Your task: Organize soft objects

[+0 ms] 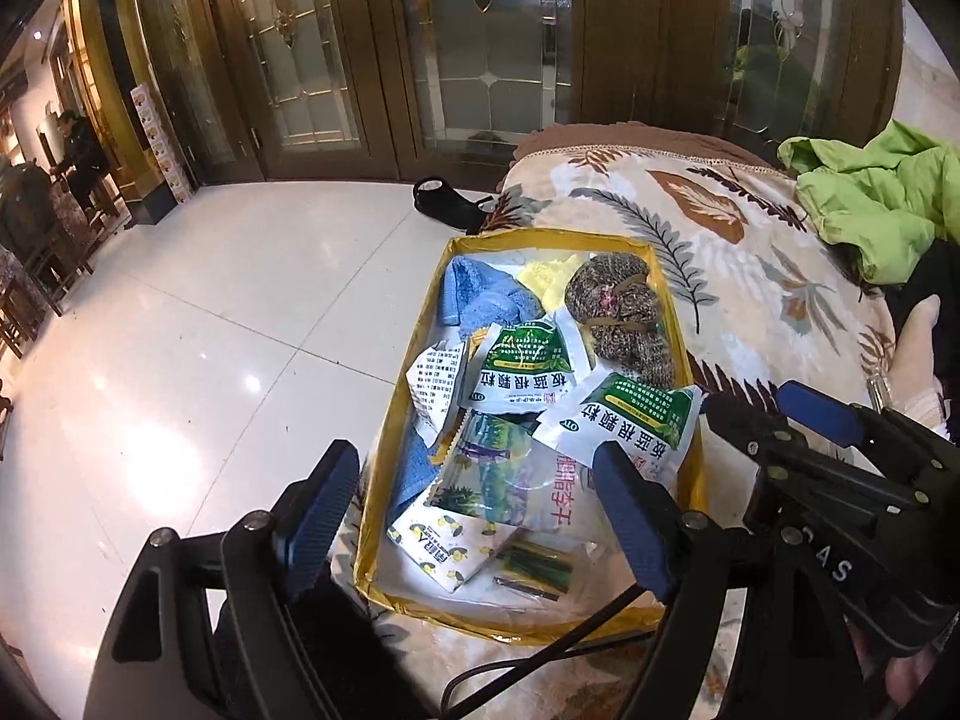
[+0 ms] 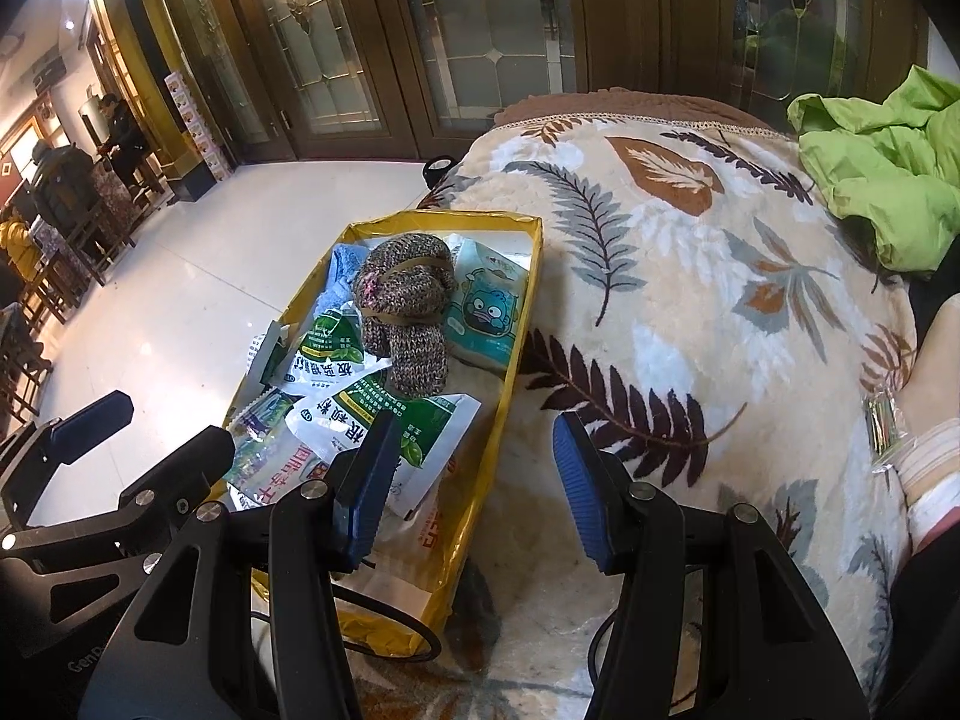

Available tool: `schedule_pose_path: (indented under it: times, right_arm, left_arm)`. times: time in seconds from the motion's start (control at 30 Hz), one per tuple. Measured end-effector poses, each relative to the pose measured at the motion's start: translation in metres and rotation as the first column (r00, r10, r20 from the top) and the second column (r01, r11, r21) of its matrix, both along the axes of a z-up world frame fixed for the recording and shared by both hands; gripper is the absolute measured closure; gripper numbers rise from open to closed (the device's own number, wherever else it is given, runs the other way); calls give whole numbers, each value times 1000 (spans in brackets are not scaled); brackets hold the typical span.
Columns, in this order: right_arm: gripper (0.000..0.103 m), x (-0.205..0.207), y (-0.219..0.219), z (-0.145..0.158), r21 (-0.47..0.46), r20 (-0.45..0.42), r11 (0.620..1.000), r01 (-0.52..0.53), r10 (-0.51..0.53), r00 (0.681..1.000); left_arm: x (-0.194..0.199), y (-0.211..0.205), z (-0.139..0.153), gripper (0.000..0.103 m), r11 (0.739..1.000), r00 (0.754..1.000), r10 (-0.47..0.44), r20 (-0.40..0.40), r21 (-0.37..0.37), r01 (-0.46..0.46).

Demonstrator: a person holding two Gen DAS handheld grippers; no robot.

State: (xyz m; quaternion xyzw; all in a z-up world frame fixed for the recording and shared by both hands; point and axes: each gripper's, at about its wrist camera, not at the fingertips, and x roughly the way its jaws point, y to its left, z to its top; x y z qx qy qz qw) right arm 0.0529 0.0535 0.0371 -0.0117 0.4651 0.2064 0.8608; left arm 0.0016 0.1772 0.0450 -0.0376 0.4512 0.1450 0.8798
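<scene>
One yellow box point(image 1: 671, 312) is sitting at the edge of a leaf-print blanket point(image 2: 690, 276). Lying inside: two green-and-white sachets point(image 1: 525, 369), one knitted bundle point(image 2: 408, 315), one blue cloth point(image 1: 474, 294), one cartoon-print pack point(image 2: 486, 315). Left gripper point(image 1: 480, 510) is hovering over the box, jaws apart, holding nothing. Right gripper point(image 2: 474, 480) is hovering at the box's right wall, likewise spread and empty.

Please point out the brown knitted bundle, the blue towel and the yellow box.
brown knitted wool bundle point(image 2: 405, 300): right wrist view, middle of the knit.
blue terry towel point(image 1: 474, 294): left wrist view, its crumpled middle.
yellow cardboard box point(image 1: 552, 235): left wrist view, far rim.
</scene>
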Motion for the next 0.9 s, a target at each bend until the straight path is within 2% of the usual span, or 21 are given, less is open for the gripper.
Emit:
schedule_pose_path:
  times: [0.47, 0.57, 0.77, 0.9]
  right_arm:
    - [50, 5, -12, 0, 13, -4, 999, 30, -29, 1000]
    - [50, 5, -13, 0, 13, -4, 999, 30, -30, 1000]
    - [50, 6, -14, 0, 12, -6, 999, 32, -32, 999]
    - [50, 6, -15, 0, 12, -10, 999, 35, -35, 999]
  left_arm:
    - [1, 7, -5, 21, 998, 1000, 0, -17, -59, -1]
    - [2, 5, -5, 21, 999, 1000, -2, -18, -35, 1]
    - [-2, -1, -3, 21, 998, 1000, 8, -24, 65, -7]
    - [-1, -1, -5, 21, 998, 999, -5, -40, 64, 7]
